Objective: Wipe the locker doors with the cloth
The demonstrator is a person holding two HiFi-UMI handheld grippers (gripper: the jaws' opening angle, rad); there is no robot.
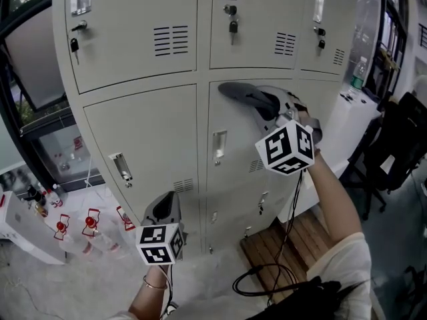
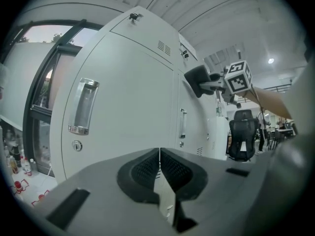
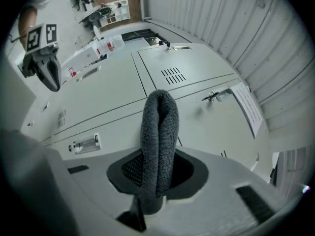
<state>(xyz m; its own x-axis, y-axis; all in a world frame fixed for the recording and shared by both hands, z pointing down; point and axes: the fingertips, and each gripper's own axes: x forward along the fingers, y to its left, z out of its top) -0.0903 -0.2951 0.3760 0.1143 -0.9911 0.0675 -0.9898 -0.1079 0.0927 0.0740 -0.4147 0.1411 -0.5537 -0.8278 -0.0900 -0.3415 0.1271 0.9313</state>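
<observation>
A bank of pale grey lockers (image 1: 143, 129) fills the head view. My right gripper (image 1: 268, 105) is shut on a folded dark grey cloth (image 1: 241, 94) and presses it against the top of the lower middle door (image 1: 233, 179). In the right gripper view the cloth (image 3: 158, 136) stands up between the jaws, close to the door panels (image 3: 113, 100). My left gripper (image 1: 167, 204) hangs low in front of the bottom lockers, shut and holding nothing. In the left gripper view its pads (image 2: 147, 171) meet, and the right gripper (image 2: 203, 81) shows at the door further along.
Several bottles with red labels (image 1: 90, 224) stand on the floor at the left. A wooden pallet (image 1: 288, 242) and a black cable (image 1: 263, 280) lie at the lockers' foot on the right. A white counter (image 1: 347, 122) and a black chair (image 1: 395, 145) stand beyond.
</observation>
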